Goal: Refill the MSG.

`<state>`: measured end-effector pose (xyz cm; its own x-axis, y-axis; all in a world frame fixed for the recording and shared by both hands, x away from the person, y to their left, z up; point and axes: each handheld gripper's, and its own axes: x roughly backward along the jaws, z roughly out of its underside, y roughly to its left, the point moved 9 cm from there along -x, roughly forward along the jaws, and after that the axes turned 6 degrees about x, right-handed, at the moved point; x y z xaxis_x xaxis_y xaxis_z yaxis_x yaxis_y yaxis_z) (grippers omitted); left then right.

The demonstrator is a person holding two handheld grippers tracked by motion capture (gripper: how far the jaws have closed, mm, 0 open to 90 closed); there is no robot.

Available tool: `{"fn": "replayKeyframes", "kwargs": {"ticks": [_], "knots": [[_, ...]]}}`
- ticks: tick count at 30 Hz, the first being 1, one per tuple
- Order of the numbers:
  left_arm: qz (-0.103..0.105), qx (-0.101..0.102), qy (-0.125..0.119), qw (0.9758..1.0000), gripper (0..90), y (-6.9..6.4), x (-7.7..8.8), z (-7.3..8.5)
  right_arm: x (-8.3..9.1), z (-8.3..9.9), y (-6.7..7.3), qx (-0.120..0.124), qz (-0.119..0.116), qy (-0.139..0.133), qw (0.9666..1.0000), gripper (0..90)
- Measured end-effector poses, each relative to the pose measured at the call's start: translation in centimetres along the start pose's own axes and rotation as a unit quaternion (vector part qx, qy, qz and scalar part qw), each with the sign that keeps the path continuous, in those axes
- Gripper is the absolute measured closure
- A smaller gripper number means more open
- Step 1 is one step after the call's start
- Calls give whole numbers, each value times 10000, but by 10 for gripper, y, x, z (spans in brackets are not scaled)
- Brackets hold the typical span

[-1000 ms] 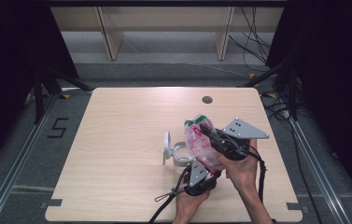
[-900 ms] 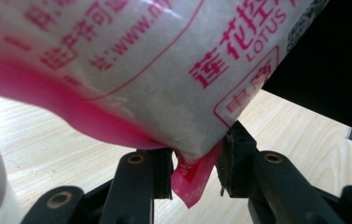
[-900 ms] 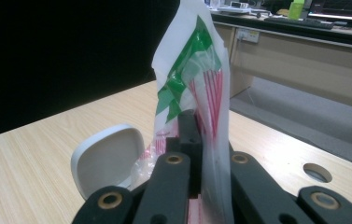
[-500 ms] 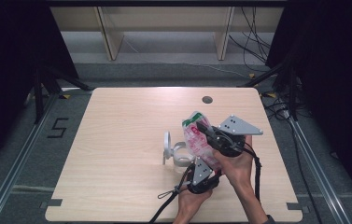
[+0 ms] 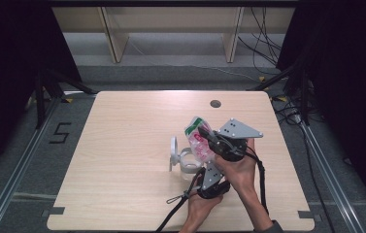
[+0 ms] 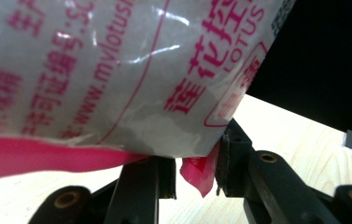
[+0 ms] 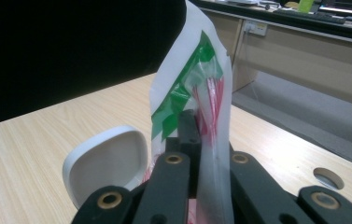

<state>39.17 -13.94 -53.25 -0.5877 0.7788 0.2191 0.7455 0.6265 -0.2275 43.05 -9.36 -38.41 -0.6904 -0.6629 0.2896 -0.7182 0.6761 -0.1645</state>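
My right gripper (image 5: 208, 140) is clamped on the upper edge of the plastic pouch (image 5: 197, 141); in the right gripper view the film (image 7: 209, 140) passes between my closed fingers (image 7: 188, 135), beside the green-printed top seal. The pouch hangs upright above the worktop (image 5: 122, 160), right of centre, with its long axis near vertical.

My left gripper (image 5: 208, 182) is below and nearer to me. In the left gripper view its fingers (image 6: 232, 158) stand at a narrow gap and have just been closing; the pink bottom corner of the pouch (image 6: 200, 173) lies between them. I cannot tell whether the pads press on it yet.

The white container (image 5: 186, 160), lid hinged open, stands on the worktop just left of the pouch.

The coming move turns on the vertical line: top edge held, bottom corner directly ahead of the left fingers. I judge the left hand is the one placed to secure that corner.
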Motion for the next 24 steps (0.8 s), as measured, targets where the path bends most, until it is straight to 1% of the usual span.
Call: {"fn": "replayKeyframes", "kwargs": {"ticks": [1, 2, 3, 4, 5, 6, 7, 9, 10, 11, 12, 14, 15, 16, 17, 18, 20, 22, 24], "knots": [[8, -9, -14, 10000, 720, 0, 0, 0, 1, 0, 0, 48, 15, 38, 10000, 900], [15, 2, -26, 10000, 720, -1, 0, -1, 1, 1, 0, 28, 42, 87, 9999, 900], [47, 22, -34, 10000, 720, -1, 0, -1, 1, 0, -1, 72, 95, 71, 9999, 900], [47, 22, -34, 10000, 721, -1, 0, -1, 1, 0, -1, 62, 77, 56, 9999, 900], [73, 6, -85, 9999, 721, -2, -1, -3, 1, -1, 1, 32, 46, 67, 10000, 900], [86, -4, -112, 9999, 722, -2, -2, -3, 0, -1, 2, 59, 21, 40, 10000, 900], [54, -11, -89, 9999, 722, -2, -2, -3, 0, -1, 3, 38, 13, 75, 10000, 900], [71, -17, -83, 9999, 723, -1, -2, -3, -1, -1, 3, 56, 16, 71, 10000, 900], [74, -10, -89, 9999, 723, -1, -2, -2, -2, -1, 2, 64, 67, 42, 9999, 900], [70, -7, -96, 9999, 723, -1, -3, -2, -2, -1, 2, 104, 15, 38, 9999, 900], [103, -3, -95, 9999, 723, -2, -3, -2, -3, 0, 2, 70, -8, 79, 9999, 900], [96, 4, -93, 9999, 723, -2, -2, -1, -3, 1, 2, 59, -4, 98, 9999, 900], [138, 7, -102, 9999, 723, -2, -3, -2, -3, 1, 2, 63, 28, 115, 9999, 900], [125, 9, -109, 9999, 724, -2, -3, -2, -3, 1, 3, 90, -21, 149, 9998, 900], [165, 49, -124, 9998, 724, -3, -3, -2, -3, 1, 4, 81, -11, 165, 9998, 900], [163, 71, -123, 9998, 724, -3, -2, -3, -4, 1, 4, 76, 4, 142, 9999, 900], [148, 60, -126, 9998, 724, -3, -3, -3, -4, 0, 5, 117, -41, 132, 9998, 900], [221, 68, -122, 9997, 725, -4, -3, -2, -5, 1, 7, 140, -38, 168, 9998, 900], [225, 105, -101, 9996, 725, -5, -3, -2, -7, 3, 8, 186, -111, 262, 9994, 900]]}}
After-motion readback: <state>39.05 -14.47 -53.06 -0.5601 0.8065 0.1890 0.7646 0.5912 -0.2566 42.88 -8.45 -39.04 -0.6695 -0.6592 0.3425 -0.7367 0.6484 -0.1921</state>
